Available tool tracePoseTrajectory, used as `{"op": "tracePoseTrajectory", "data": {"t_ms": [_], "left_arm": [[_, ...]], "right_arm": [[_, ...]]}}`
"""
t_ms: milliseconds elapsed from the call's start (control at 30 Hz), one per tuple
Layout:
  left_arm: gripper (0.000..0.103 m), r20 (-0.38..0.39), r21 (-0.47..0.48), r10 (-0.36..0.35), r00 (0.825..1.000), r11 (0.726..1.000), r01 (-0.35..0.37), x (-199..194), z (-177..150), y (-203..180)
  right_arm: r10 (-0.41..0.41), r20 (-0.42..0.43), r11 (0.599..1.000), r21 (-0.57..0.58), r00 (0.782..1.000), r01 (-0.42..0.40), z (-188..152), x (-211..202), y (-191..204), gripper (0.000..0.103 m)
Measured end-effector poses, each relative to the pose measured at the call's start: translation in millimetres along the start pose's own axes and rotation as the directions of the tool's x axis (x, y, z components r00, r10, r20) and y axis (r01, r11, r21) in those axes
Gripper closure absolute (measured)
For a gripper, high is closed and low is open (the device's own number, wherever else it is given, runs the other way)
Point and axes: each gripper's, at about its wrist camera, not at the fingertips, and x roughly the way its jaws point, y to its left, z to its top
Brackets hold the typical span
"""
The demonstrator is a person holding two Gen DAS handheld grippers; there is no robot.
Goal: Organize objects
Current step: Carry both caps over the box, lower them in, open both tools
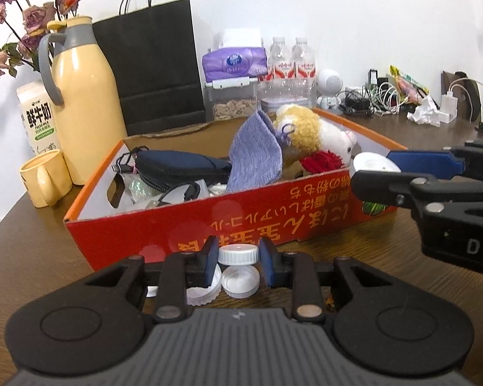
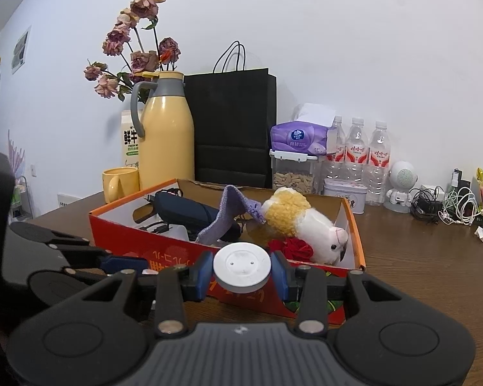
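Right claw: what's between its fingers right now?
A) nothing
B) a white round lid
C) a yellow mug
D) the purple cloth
B: in the right wrist view the right claw has its blue pads against both sides of a white round lid, held in front of the red box, while the purple cloth lies inside the box.

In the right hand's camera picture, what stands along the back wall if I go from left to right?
Yellow mug → yellow jug → black paper bag → purple tissue pack → water bottles → little white robot toy → tangle of cables.
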Motion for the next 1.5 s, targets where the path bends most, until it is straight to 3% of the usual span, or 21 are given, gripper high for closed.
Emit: {"op": "tracePoseTrajectory", "data": {"t_ms": [267,533,900,1167,1333,1367,1500], "left_arm": [[0.074,0.131,-0.017,0.006,0.991,1.0,-0.004,-26.6,9.6,2.3],[0.074,0.179,-0.098,0.045,0.983,0.995,-0.028,-27.8,32.9,23.9],[0.074,0.139,-0.189,0.092,0.986,0.98,-0.065,10.2,77.0,44.0],[0.074,0.044,-0.218,0.098,0.994,0.972,-0.086,44.8,72.3,53.4],[0.074,0.046,-0.209,0.112,0.993,0.973,-0.1,46.3,68.1,54.3],[0.07,0.049,-0.206,0.121,0.991,0.973,-0.108,45.8,67.8,53.7],[0.035,0.069,-0.193,0.16,0.985,0.971,-0.145,41.0,66.2,52.3]], "right_arm": [[-0.007,0.013,1.0,0.003,1.0,0.007,0.3,1.0,-0.8,0.065],[-0.049,0.054,0.998,-0.037,0.997,0.051,8.6,14.7,-1.3,0.065],[-0.045,-0.017,0.998,0.049,0.999,0.046,41.5,59.3,-18.8,0.065],[-0.061,-0.073,0.996,0.067,0.996,0.065,44.9,92.9,-22.0,0.065],[-0.066,-0.086,0.995,0.073,0.994,0.073,39.8,96.0,-26.2,0.065],[-0.065,-0.089,0.994,0.076,0.994,0.072,38.8,96.2,-27.1,0.065],[-0.071,-0.092,0.992,0.095,0.993,0.079,36.7,94.8,-31.8,0.063]]}}
